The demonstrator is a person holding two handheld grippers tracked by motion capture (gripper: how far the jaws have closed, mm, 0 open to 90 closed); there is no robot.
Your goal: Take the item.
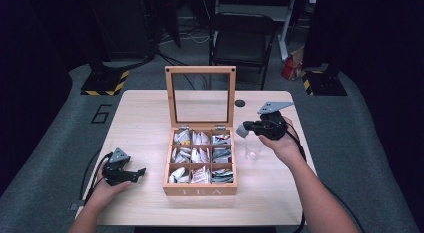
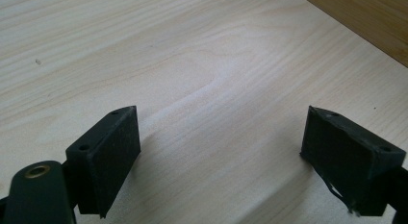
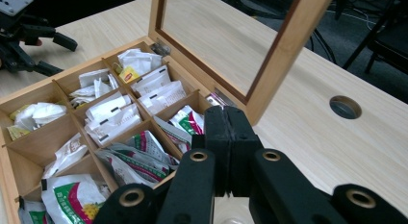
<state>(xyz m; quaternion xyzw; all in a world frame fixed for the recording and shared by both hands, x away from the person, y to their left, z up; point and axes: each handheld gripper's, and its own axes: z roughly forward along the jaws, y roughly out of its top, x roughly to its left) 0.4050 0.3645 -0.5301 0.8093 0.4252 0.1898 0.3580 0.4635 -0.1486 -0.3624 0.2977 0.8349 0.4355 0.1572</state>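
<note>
An open wooden tea box (image 1: 200, 190) stands mid-table, its glass lid (image 1: 169, 98) upright at the back. Several compartments hold tea bags (image 1: 200, 155), white ones and green-and-red ones (image 3: 144, 156). My right gripper (image 1: 245, 129) hovers just right of the box's back row. Its jaws (image 3: 226, 109) are pressed shut, and nothing shows between them. A clear glass (image 1: 253, 149) stands on the table below that hand. My left gripper (image 1: 140, 174) rests on the table left of the box, open over bare wood (image 2: 219, 118). It appears far off in the right gripper view (image 3: 60, 56).
The box's wooden wall (image 2: 370, 17) lies ahead and to the right in the left gripper view. A round cable hole (image 1: 240, 103) sits in the tabletop behind the box's right corner. A black folding chair (image 1: 242, 38) stands beyond the table.
</note>
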